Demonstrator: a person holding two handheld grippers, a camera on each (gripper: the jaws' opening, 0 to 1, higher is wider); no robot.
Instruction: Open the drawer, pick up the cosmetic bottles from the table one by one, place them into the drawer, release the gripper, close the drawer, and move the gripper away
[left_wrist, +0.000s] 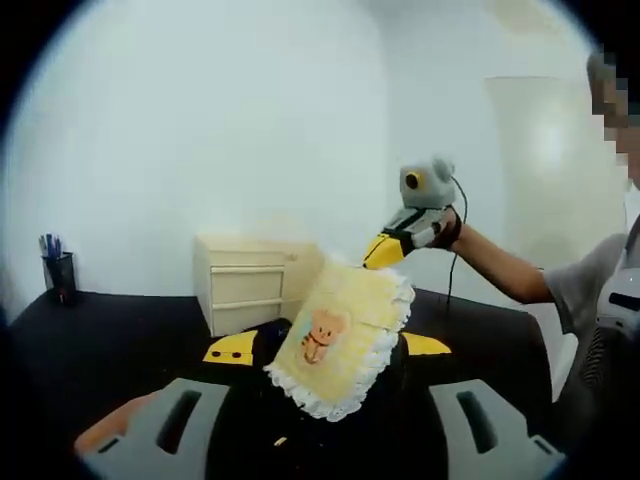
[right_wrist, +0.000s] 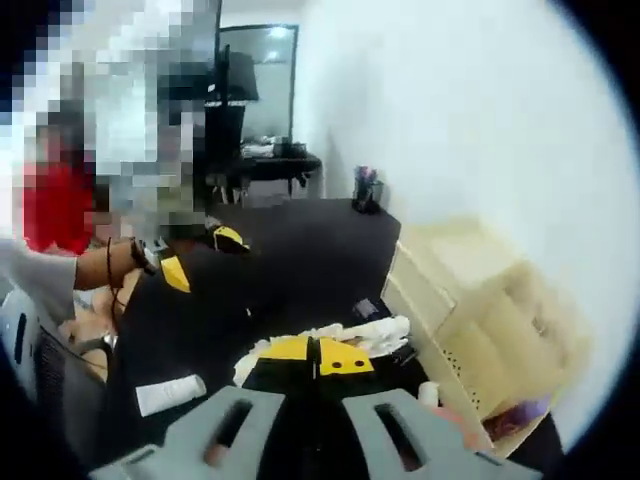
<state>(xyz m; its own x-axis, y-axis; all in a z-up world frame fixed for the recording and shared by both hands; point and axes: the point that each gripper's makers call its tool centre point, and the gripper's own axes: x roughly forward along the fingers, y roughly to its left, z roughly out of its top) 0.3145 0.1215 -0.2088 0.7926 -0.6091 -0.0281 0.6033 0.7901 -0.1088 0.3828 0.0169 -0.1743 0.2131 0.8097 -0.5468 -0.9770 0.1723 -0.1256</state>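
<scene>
Nearest you, your left gripper (left_wrist: 328, 347) spreads its jaws wide at the bottom of the left gripper view, holding nothing. From the left you have one pen cup (left_wrist: 60, 276), one cream drawer chest (left_wrist: 250, 285) with its fronts flush, and one frilled yellow pouch (left_wrist: 345, 335) at centre. Your raised right gripper (left_wrist: 383, 252) pinches the pouch, arm reaching in from the right. The black table (left_wrist: 130, 340) lies bare left of the chest. In the right gripper view, one white cosmetic tube (right_wrist: 170, 393) lies lower left.

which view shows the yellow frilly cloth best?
Left gripper view: the cloth hangs face-on, bear print and white frill clear, the right tongs on its top edge. The right gripper view shows just its frill.
</scene>
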